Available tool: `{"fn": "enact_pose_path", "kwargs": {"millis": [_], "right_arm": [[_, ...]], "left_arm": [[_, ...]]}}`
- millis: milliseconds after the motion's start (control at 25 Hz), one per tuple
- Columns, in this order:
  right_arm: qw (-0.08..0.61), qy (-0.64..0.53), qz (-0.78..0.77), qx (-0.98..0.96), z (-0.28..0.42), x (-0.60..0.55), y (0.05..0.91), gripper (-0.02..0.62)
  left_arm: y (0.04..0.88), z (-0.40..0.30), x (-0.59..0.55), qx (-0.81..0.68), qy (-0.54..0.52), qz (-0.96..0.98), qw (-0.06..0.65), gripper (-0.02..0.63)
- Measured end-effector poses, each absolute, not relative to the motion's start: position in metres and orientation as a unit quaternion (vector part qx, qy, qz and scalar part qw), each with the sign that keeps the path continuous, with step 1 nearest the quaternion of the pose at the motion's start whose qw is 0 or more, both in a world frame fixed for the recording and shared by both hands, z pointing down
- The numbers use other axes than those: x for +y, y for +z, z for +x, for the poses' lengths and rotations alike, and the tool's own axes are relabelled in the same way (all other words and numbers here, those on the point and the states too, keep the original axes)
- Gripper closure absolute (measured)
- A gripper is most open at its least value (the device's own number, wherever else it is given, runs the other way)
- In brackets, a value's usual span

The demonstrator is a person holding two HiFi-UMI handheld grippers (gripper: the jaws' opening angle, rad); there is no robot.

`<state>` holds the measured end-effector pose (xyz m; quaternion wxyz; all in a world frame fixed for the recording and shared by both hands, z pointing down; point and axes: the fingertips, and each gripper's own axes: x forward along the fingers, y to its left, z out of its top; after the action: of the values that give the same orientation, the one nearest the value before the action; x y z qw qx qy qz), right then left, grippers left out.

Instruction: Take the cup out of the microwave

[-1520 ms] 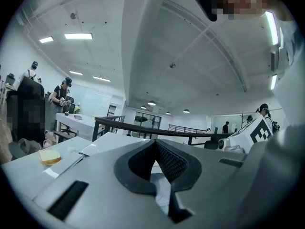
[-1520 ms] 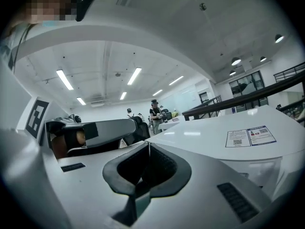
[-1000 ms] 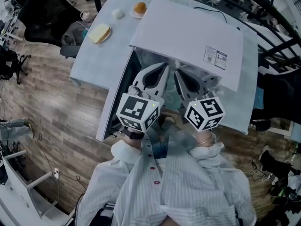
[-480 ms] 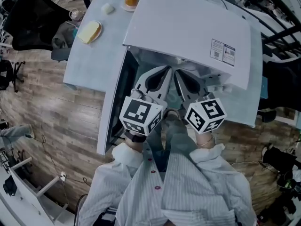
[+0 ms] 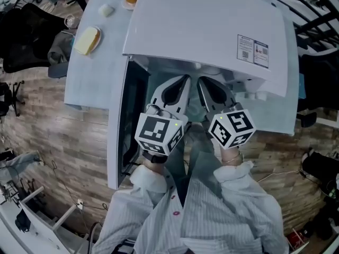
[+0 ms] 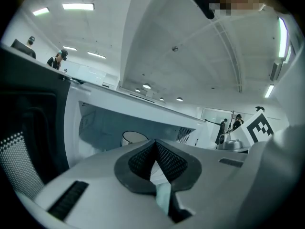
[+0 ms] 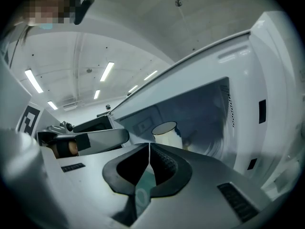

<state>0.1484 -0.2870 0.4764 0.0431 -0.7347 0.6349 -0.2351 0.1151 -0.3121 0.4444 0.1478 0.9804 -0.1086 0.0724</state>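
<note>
Left hand-held gripper [image 6: 155,143] and right hand-held gripper [image 7: 149,145] pressed together, white dark-rimmed cup [image 7: 167,135] upright inside open microwave [image 5: 212,25]

Head view looks steeply down on the microwave [image 5: 212,30]; both gripper views face inside, close, sharing the cup [image 6: 135,137].

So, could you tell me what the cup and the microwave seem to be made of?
Cup: smooth white with a thin dark rim, likely enamelled metal, possibly ceramic. Microwave: flat, even white casing, painted metal or plastic; cannot tell which.
</note>
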Motion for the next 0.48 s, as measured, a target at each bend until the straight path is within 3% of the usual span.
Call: {"fn": "enact_pose_path", "kwargs": {"millis": [480], "right_arm": [[0.03,-0.209,-0.749,0.628,0.155,-0.291,0.491,0.559]], "left_arm": [[0.467,0.121,-0.316,-0.116,0.071,0.979,0.154,0.597]]}}
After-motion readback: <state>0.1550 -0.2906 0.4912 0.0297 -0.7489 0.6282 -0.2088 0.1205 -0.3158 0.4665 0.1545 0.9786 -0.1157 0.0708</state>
